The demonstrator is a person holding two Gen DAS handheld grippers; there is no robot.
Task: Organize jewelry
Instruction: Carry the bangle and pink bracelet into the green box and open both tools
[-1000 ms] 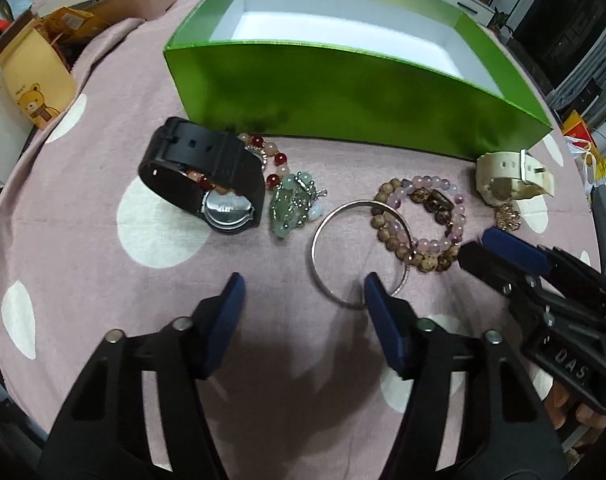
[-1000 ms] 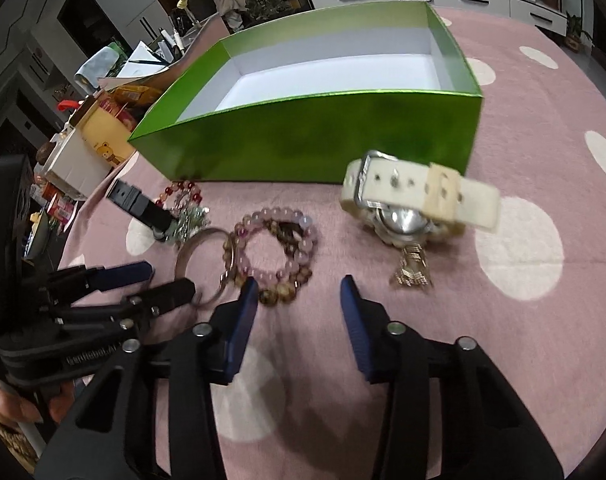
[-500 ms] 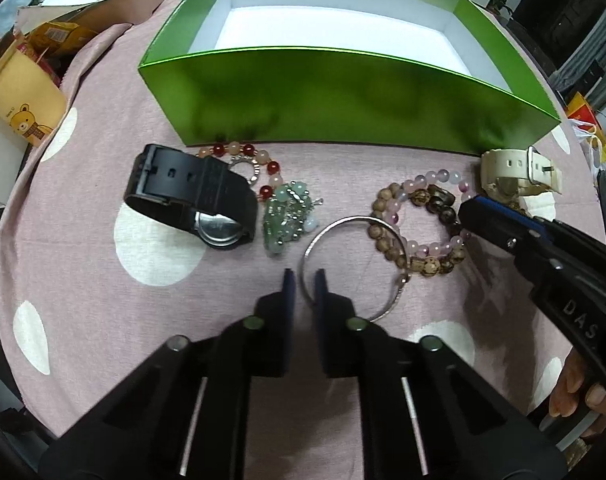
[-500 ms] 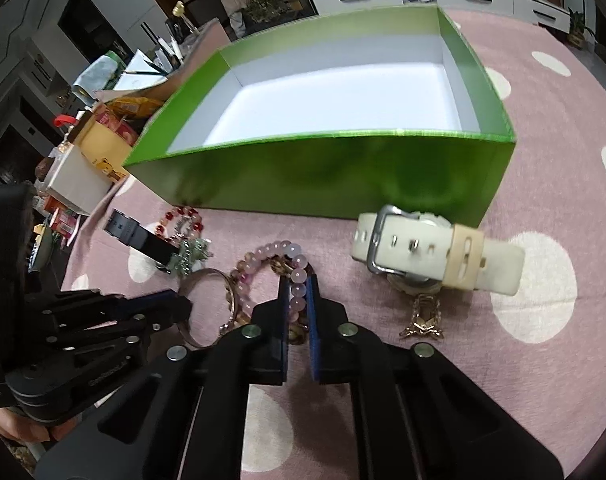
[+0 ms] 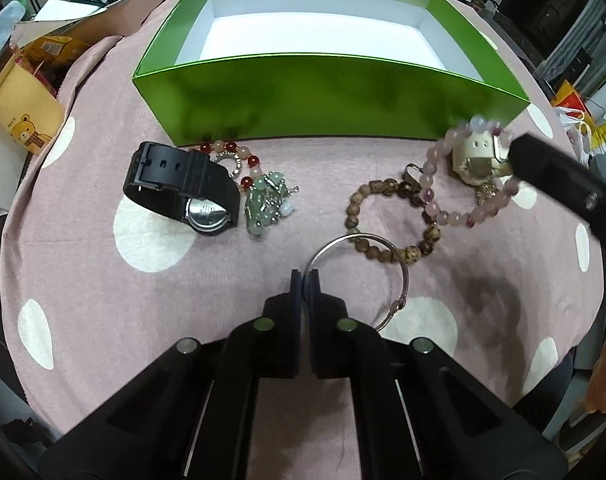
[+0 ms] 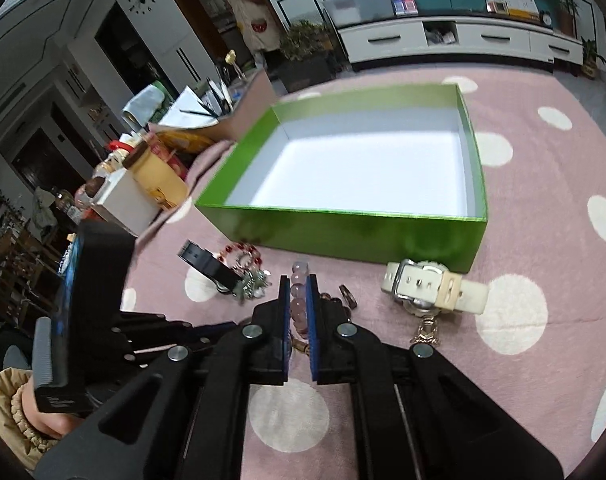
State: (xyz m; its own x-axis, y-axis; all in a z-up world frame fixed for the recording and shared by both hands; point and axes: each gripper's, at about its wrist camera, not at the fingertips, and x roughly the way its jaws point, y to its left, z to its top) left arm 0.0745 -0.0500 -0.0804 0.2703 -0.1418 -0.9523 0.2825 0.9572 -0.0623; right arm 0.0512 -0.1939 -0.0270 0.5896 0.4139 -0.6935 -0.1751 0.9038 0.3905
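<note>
The right gripper [image 6: 298, 300] has its blue-padded jaws pinched on the pink round-bead bracelet [image 5: 469, 178], which hangs lifted off the worktop; in the left wrist view it dangles at about 2 o'clock, in front of the cream strap watch [image 6: 431, 286]. The left gripper [image 5: 306, 280] has its jaws pressed together on the rim of the thin silver bangle [image 5: 377, 270], which looks tilted with its far edge over the brown wooden-bead bracelet [image 5: 387, 224].

Outward at 10 o'clock lie the black strap watch [image 5: 183, 188], a red-and-pale bead bracelet [image 5: 233, 156] and a green jade charm cluster [image 5: 265, 204]. The shiny green open box with white lining [image 6: 339, 232] sits at 12 o'clock, apparently empty.

Risks: the pink bracelet is held by only a few beads, so it could roll out of the jaws on a quick swing, or catch the box's near wall if carried low. The bangle's narrow, smooth wire may twist or slip, and lifting it could drag the wooden beads along.
</note>
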